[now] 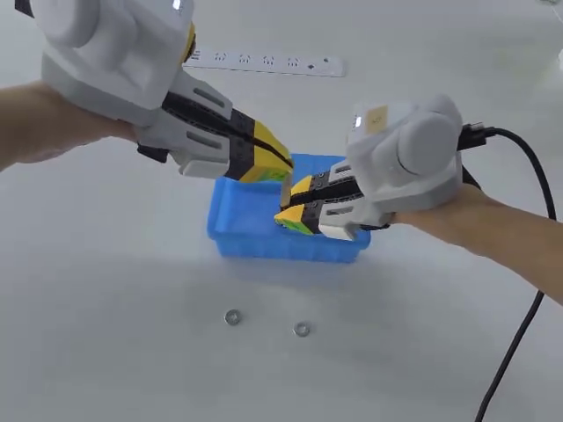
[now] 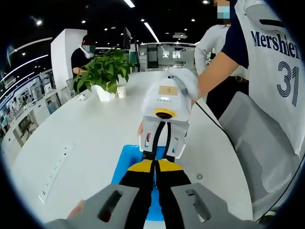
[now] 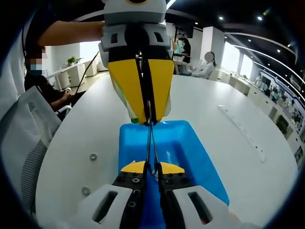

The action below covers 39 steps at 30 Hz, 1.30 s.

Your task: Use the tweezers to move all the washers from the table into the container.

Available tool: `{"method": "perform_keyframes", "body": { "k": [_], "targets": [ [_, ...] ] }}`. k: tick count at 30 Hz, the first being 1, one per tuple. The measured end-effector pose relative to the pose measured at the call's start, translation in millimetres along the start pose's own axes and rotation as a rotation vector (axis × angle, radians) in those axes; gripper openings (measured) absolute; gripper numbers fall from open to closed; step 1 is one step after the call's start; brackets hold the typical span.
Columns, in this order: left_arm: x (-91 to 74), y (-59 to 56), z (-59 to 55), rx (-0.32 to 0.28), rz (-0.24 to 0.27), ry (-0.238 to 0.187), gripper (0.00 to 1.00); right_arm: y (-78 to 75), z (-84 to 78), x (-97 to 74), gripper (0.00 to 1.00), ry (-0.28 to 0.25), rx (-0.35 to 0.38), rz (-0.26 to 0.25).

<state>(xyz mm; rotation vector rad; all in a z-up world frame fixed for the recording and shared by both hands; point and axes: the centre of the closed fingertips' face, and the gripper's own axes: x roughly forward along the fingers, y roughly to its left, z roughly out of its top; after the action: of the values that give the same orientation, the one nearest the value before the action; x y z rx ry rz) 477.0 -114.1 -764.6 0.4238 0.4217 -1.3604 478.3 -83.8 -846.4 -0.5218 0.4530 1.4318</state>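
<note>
- Left hand-held gripper (image 1: 281, 169) and right hand-held gripper (image 1: 292, 214) both pinch narrow on the tweezers (image 3: 150, 136) above the blue container (image 3: 190, 157), probably to re-seat the grip.
- Two washers (image 1: 232, 317) lie on the bench (image 1: 106, 334), near the container.

Container (image 1: 264, 244): blue plastic, smooth, slight gloss.
Washers (image 1: 232, 317): bright metal, shiny.
Tweezers (image 3: 149, 138): thin, dark metal.
Table (image 1: 106, 343): white, smooth, matt.
Power strip (image 1: 264, 62): white plastic, smooth.
Cable (image 1: 519, 325): black, rubbery, matt.
</note>
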Motion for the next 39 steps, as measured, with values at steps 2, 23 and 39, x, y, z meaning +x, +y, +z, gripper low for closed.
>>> {"method": "perform_keyframes", "body": {
  "k": [2,23,39],
  "targets": [
    [0.3,-0.5,-0.3,0.001,-0.002,0.0,0.05,-0.2,-0.1,0.1,0.1,0.0,-0.002,-0.002],
    [-6.0,-4.9,8.0,0.017,0.014,-0.006,0.05,2.8,9.8,-10.8,0.11,-0.014,-0.014,-0.036],
    [-31.5,-24.3,31.2,0.048,0.034,-0.013,0.05,20.4,39.0,-29.4,0.11,-0.039,-0.058,-0.06]
  ]
}}
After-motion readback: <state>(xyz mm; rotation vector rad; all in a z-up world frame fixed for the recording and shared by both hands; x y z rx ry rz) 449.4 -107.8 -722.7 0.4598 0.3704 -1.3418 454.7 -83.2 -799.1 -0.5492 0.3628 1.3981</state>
